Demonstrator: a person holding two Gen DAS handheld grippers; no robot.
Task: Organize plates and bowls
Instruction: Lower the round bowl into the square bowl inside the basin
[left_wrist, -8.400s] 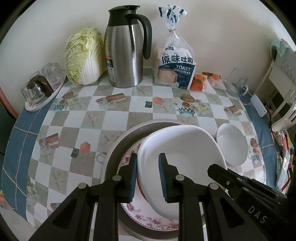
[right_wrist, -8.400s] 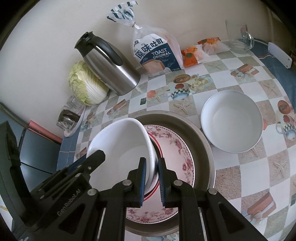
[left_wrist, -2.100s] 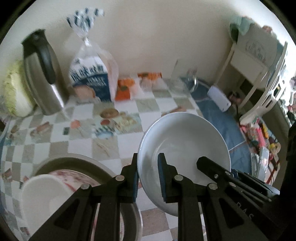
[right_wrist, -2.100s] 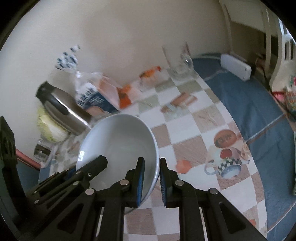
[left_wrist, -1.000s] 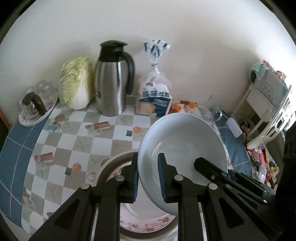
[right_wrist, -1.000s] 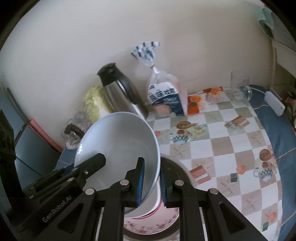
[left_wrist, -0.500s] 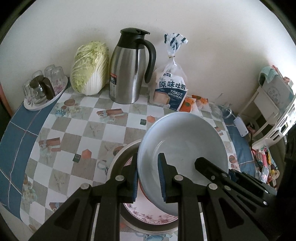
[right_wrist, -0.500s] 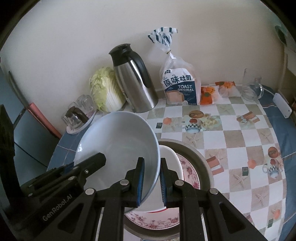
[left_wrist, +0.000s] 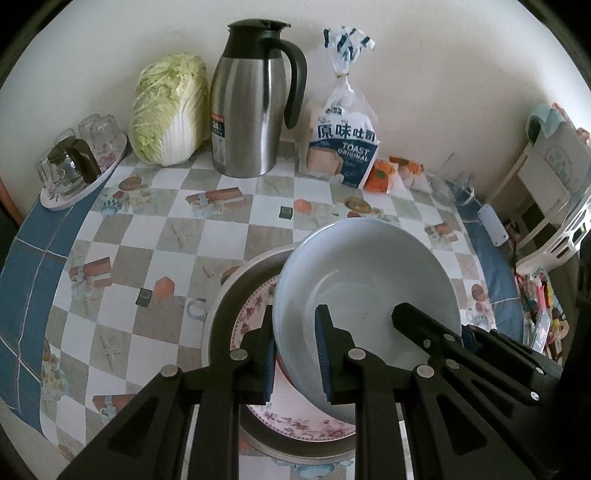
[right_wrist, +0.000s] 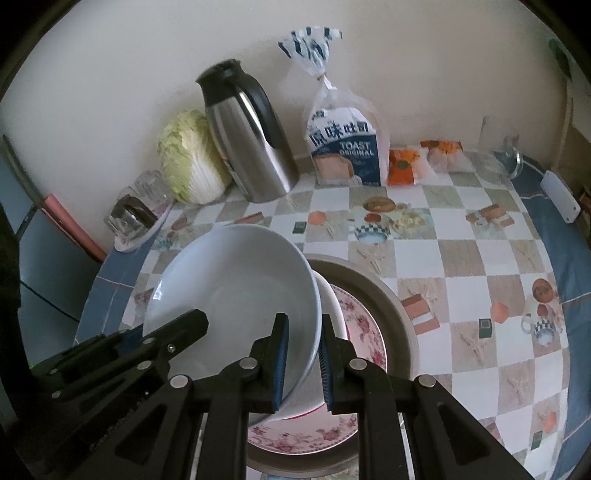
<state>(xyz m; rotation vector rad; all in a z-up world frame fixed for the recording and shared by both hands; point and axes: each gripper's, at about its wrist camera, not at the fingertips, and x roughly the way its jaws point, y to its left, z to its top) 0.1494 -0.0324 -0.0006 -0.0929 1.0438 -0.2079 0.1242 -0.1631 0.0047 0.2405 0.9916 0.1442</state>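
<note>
- The right wrist view showed a second white bowl (right_wrist: 330, 306) under the held white bowl (right_wrist: 236, 291); in the left wrist view that lower bowl was hidden.
- Only the left wrist view took in the white rack (left_wrist: 569, 236) at far right.
- Both tongs pointed steeply down: the left tongs (left_wrist: 295, 350) clamped the bowl's (left_wrist: 369, 280) left rim, the right tongs (right_wrist: 301, 360) its right rim, jaws narrow.
- The bowl was tilted above the floral plate (right_wrist: 360, 325) inside the metal basin (right_wrist: 391, 306).
- Counter (left_wrist: 229, 229) lay bare left of the basin; kettle (left_wrist: 247, 107), cabbage (left_wrist: 168, 110) and bread bag (left_wrist: 343, 144) lined the far wall.
</note>
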